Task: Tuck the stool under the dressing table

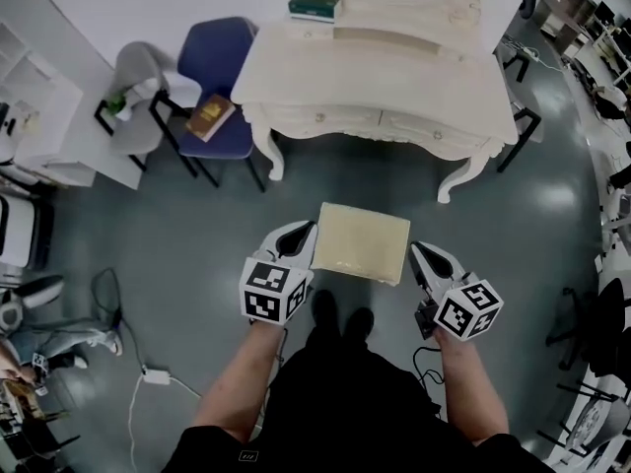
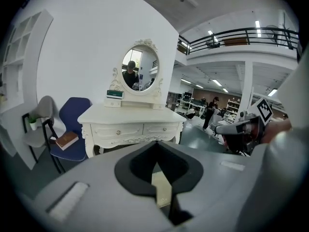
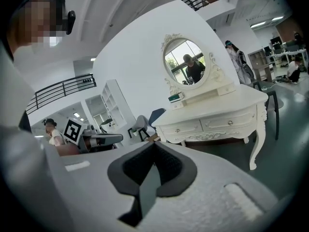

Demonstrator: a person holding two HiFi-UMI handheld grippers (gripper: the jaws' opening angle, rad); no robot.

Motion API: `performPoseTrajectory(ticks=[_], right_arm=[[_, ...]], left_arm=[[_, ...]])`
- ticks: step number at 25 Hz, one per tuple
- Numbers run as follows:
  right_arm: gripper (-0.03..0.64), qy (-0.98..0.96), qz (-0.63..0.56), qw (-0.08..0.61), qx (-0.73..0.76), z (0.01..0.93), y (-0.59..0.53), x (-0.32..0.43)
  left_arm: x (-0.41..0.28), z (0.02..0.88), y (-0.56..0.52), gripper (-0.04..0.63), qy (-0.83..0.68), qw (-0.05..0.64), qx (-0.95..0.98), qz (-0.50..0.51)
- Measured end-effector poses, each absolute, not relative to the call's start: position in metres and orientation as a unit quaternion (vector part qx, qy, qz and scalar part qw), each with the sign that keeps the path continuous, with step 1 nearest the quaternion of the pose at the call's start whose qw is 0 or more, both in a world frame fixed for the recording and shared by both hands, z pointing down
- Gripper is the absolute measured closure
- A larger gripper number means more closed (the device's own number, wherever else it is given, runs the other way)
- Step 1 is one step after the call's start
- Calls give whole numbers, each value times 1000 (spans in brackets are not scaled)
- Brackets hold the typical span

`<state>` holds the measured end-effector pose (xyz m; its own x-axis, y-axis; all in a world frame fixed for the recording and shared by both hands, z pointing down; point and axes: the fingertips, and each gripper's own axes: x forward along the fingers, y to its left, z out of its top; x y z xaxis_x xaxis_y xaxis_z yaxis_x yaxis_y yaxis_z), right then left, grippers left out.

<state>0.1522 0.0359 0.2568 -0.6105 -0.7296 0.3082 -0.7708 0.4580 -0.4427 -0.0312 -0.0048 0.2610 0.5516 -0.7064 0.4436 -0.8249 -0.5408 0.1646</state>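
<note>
Your forearms and dark top fill the bottom of the head view. Just past them the left gripper [image 1: 308,233] and right gripper [image 1: 416,251] flank the stool [image 1: 363,242], one at its 9 o'clock edge and one at its 3 o'clock edge. Both sets of jaws are pressed together with nothing pinched; each gripper's own view shows the dark pads meeting along a thin seam. Whether the tips actually touch the stool's sides cannot be told from above.

The stool stands on the grey floor [image 1: 197,235] at 6 o'clock of the dressing table [image 1: 380,77], apart from its front edge, with its whole cream cushion in the open. By that reading none of the tuck is done yet. You have the entire push toward 12 o'clock left, aimed between the two front legs.

Only the head view gives you the stool whole and the gap still to close. The left gripper view shows just a cream sliver of it below the seam, and the right gripper view shows none. Those two views do show the oval mirror [image 2: 140,69], the drawer fronts and the dark knee space under them, which the tabletop hides from overhead. A blue chair [image 1: 222,67] sits at the table's 9 o'clock.
</note>
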Motion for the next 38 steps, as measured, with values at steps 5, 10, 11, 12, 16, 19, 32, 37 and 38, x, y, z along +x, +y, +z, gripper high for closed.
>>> performPoseTrajectory(ticks=[5,10,11,12,16,19,32,37,38], right_arm=[[614,-846,293,77,440,290,27,133],[614,-840,310,101,434,331,21,122],[614,-838,312,104,435,341,20,124],[614,-837,313,108,436,352,19,126],[587,-829,321,129,439,407,16,139],[558,-816,348,141,440,457,26,147],[325,-790,384,211,428,625,49,164],[267,-773,391,251,432,680,59,176],[265,-770,395,256,431,688,62,178]], left_arm=[[-46,307,-6,575,-436,212,856,178],[-43,363,-16,575,-421,259,849,188],[-41,374,-17,575,-420,264,847,191],[-40,386,-18,575,-419,265,846,196],[-32,439,-21,525,-413,267,842,223],[-29,486,-4,459,-393,306,834,239],[-32,659,19,265,-384,359,785,327],[-33,713,29,228,-366,351,779,370],[-32,721,31,223,-363,351,779,373]])
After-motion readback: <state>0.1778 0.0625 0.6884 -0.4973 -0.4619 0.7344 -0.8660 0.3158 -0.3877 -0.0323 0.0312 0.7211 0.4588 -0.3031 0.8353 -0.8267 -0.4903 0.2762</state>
